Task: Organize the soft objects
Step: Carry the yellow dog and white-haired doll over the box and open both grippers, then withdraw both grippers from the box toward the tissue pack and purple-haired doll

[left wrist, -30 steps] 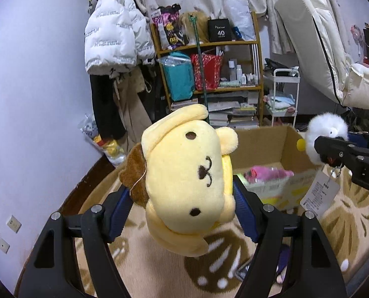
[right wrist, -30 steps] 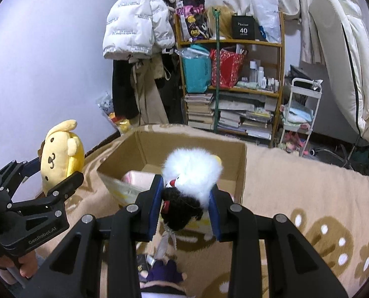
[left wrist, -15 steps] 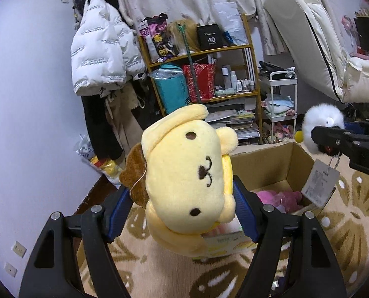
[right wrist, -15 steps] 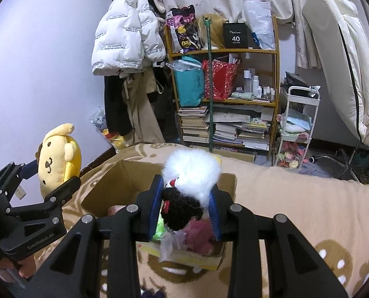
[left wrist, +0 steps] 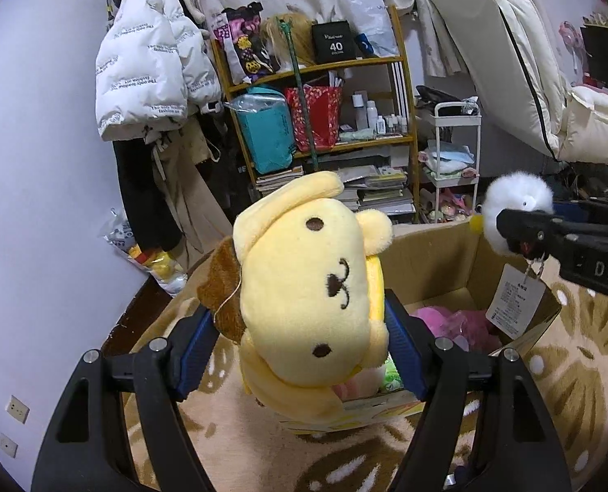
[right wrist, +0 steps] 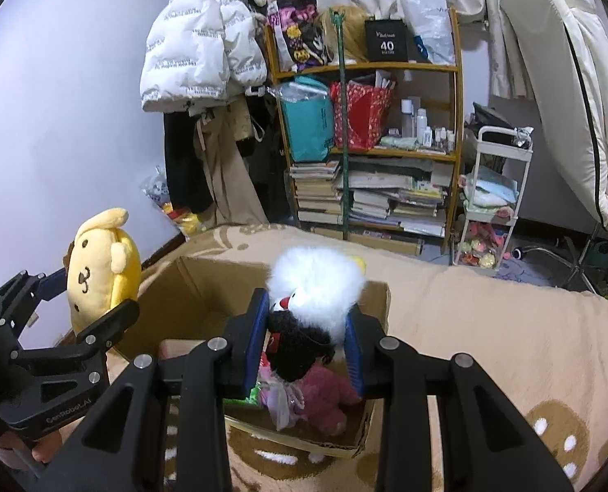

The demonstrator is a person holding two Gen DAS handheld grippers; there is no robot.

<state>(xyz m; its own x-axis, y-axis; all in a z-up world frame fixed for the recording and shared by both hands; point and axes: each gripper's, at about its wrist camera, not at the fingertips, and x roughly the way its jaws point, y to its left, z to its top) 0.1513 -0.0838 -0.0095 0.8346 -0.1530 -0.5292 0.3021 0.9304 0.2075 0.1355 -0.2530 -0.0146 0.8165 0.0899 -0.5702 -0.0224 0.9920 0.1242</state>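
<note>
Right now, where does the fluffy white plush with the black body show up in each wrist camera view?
Left wrist view: the fluffy white plush with the black body sits at the right edge, gripped by the right gripper above the open cardboard box.
Right wrist view: it is centre frame, between the blue pads.
Shared landmark: the wooden bookshelf behind the box.

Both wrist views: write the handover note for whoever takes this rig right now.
Left tool: shut on the yellow dog plush, held up near the left side of the cardboard box.
Right tool: shut on the white fluffy plush, over the open box.
Done: a pink plush lies in the box.
Left: lower both plushes into the box and release them.
</note>
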